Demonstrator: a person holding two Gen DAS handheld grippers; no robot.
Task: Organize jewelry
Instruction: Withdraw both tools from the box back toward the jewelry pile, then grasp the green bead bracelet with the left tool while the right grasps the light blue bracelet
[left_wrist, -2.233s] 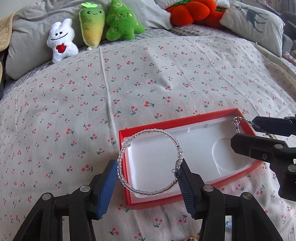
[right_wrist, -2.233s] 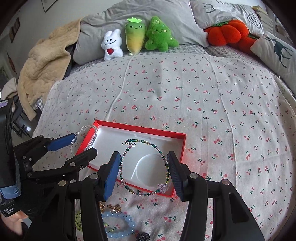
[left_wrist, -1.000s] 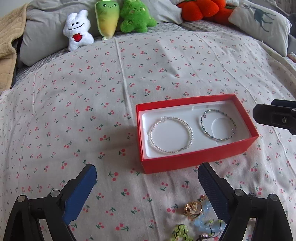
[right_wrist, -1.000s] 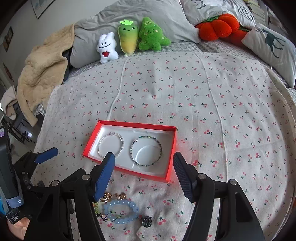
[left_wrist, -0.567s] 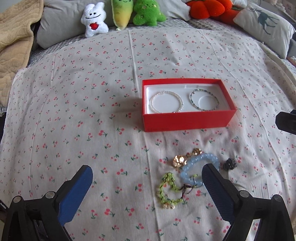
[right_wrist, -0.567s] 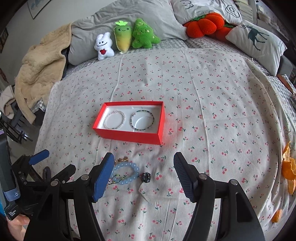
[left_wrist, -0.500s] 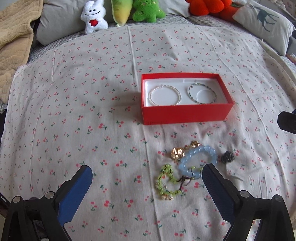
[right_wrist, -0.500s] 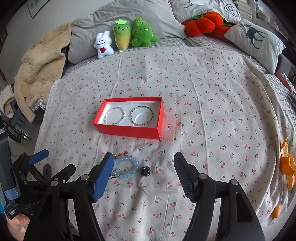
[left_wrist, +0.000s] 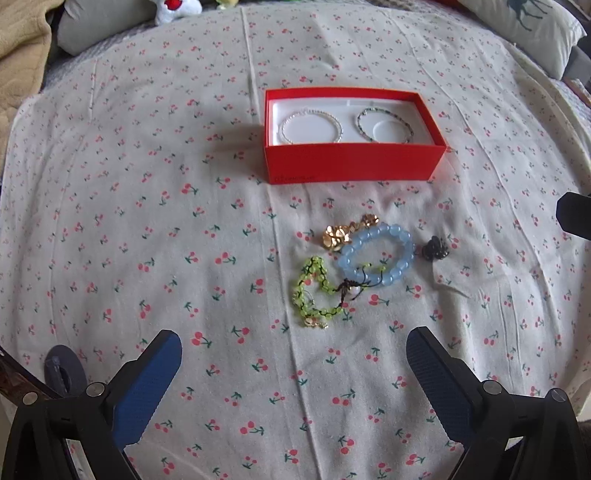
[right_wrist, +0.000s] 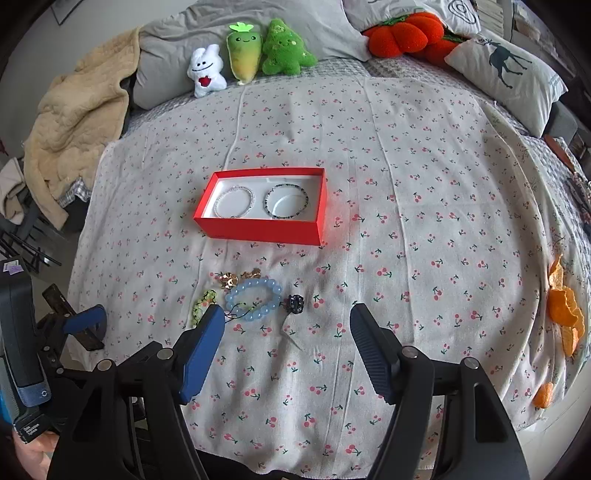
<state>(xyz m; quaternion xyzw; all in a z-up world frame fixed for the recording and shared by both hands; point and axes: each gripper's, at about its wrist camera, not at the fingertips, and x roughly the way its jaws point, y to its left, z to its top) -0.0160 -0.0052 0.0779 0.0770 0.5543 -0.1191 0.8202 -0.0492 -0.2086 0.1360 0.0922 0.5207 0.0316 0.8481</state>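
A red box (left_wrist: 354, 164) (right_wrist: 258, 230) with a white liner sits on the cherry-print bedspread. Inside lie a clear bead bracelet (left_wrist: 311, 126) (right_wrist: 235, 201) on the left and a dark green bead bracelet (left_wrist: 384, 124) (right_wrist: 286, 201) on the right. In front of the box lie gold earrings (left_wrist: 343, 230) (right_wrist: 236, 277), a light blue bead bracelet (left_wrist: 376, 254) (right_wrist: 255, 300), a green bead bracelet (left_wrist: 314, 291) (right_wrist: 201, 304) and a small black piece (left_wrist: 436, 249) (right_wrist: 295, 303). My left gripper (left_wrist: 293, 369) is open and empty, pulled back from the pile. My right gripper (right_wrist: 284, 350) is open and empty, near the pile.
Plush toys (right_wrist: 255, 59), grey pillows (right_wrist: 177, 44), an orange pumpkin cushion (right_wrist: 402, 33) and a deer pillow (right_wrist: 506, 70) line the far side. A beige blanket (right_wrist: 70, 122) hangs at left. Orange peel (right_wrist: 563, 310) lies at the right edge.
Both grippers let go of their bracelets into the red box, opened wide and drew back and up. The loose jewelry pile came into view in front of the box.
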